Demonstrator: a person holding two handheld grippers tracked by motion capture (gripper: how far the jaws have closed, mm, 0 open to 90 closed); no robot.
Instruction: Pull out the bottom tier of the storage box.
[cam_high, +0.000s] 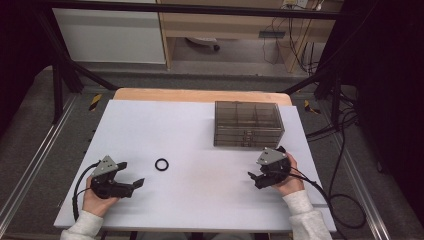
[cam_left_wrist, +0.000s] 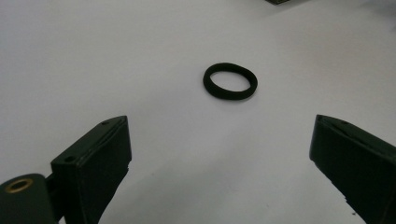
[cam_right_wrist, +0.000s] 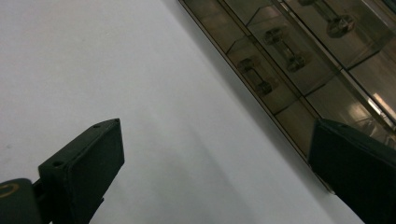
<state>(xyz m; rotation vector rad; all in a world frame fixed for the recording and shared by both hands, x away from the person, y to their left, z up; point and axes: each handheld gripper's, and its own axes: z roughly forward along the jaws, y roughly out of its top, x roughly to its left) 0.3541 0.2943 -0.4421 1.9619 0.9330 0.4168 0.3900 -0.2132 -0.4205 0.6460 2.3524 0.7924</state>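
White tabletop (cam_high: 200, 135) spreads under my wide-apart left gripper (cam_left_wrist: 219, 154) with the black ring (cam_left_wrist: 230, 81) ahead, while my spread right gripper (cam_right_wrist: 215, 163) sees the drawer box (cam_right_wrist: 299, 60) cut off.

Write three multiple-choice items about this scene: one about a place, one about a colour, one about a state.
1. Where does the black ring lie?
A. On the white table top, ahead of the left gripper
B. Inside the drawer box
C. Between the right gripper jaws

2. What colour is the drawer box?
A. Red
B. Smoky transparent brown
C. White

3. How does the left gripper stand?
A. Shut on the ring
B. Open, empty
C. Shut, empty

Answers: 1 A, the ring rests free on the table before the jaws; 2 B, its walls are see-through brown; 3 B, the jaws stand wide apart.
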